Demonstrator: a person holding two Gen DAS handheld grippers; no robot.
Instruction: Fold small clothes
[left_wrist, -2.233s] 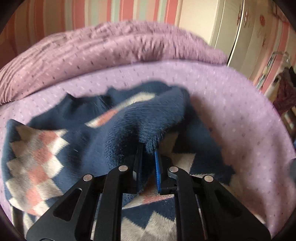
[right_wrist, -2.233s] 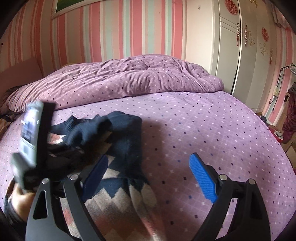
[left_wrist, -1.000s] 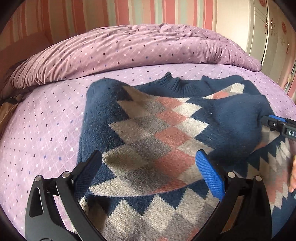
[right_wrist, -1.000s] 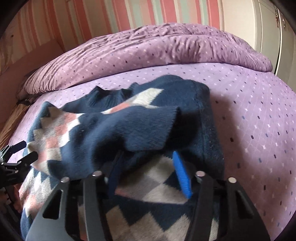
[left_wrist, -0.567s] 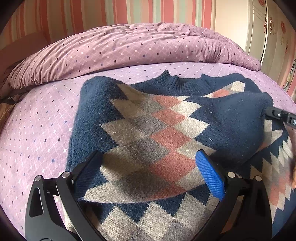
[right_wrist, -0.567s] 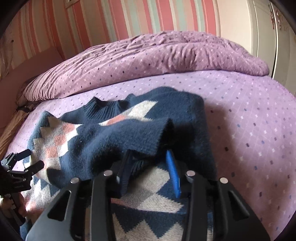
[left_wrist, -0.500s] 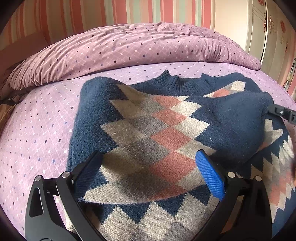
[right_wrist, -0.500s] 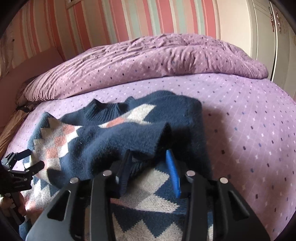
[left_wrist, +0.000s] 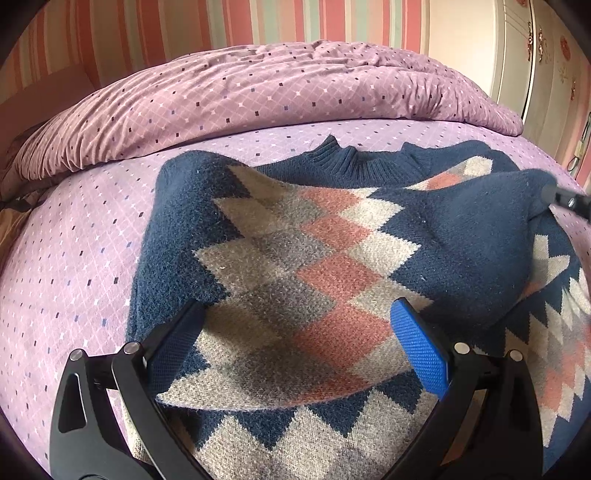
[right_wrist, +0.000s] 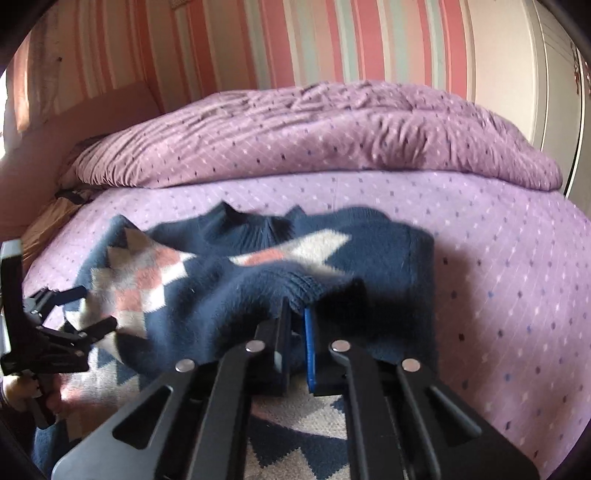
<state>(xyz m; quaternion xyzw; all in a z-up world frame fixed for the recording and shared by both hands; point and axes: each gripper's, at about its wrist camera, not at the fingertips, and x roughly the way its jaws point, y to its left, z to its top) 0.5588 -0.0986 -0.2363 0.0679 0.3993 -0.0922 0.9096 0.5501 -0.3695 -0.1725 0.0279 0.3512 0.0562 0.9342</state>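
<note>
A navy sweater (left_wrist: 325, 266) with a diamond pattern in grey, cream and salmon lies spread on a purple dotted bedsheet (left_wrist: 74, 266), its ribbed collar (left_wrist: 354, 162) pointing toward a rumpled purple duvet (left_wrist: 280, 92) heaped at the far side of the bed. The right gripper (right_wrist: 295, 325) is clamped tight on the ribbed cuff of a navy sleeve (right_wrist: 236, 299), which is drawn across the sweater's body and raised off it; in the left wrist view the tip of that gripper shows at the right edge, with the sleeve stretched toward it. The left gripper (left_wrist: 299, 339) hovers over the lower part of the sweater with its jaws spread wide and nothing between the blue pads (left_wrist: 421, 347); whether its fingers brush the knit cannot be told. In the right wrist view the left gripper appears at the left edge, over the sweater's patterned side. Behind the bed stands a wall (right_wrist: 295, 40) striped in pink, white and pale green, with a cream wardrobe (left_wrist: 543, 62) at the right.
</note>
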